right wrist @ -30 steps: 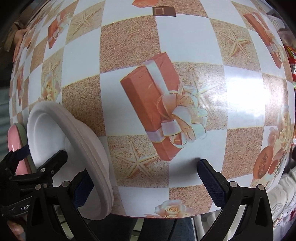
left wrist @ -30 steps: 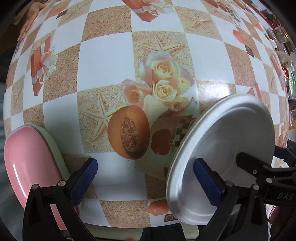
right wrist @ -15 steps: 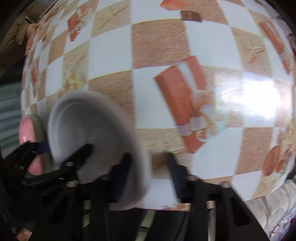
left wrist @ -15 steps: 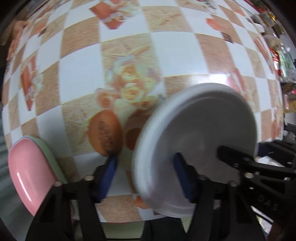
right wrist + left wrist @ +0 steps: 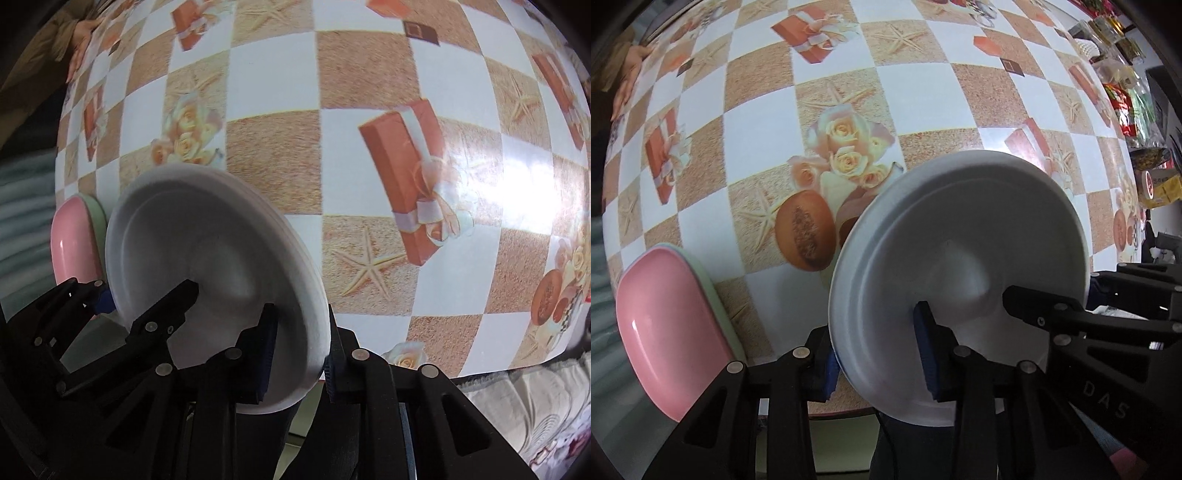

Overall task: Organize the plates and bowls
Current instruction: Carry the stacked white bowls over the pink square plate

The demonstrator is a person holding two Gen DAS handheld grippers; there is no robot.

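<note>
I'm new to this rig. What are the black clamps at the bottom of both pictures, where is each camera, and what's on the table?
There is no robot: a person holds a two-finger gripper in each hand, with a fisheye camera on each looking along its fingers. The left gripper and right gripper are both shut on the rim of one white plate, held tilted over the patterned tablecloth. Each camera also catches the other gripper. A pink plate lies on a pale green one at the table's edge.
</note>
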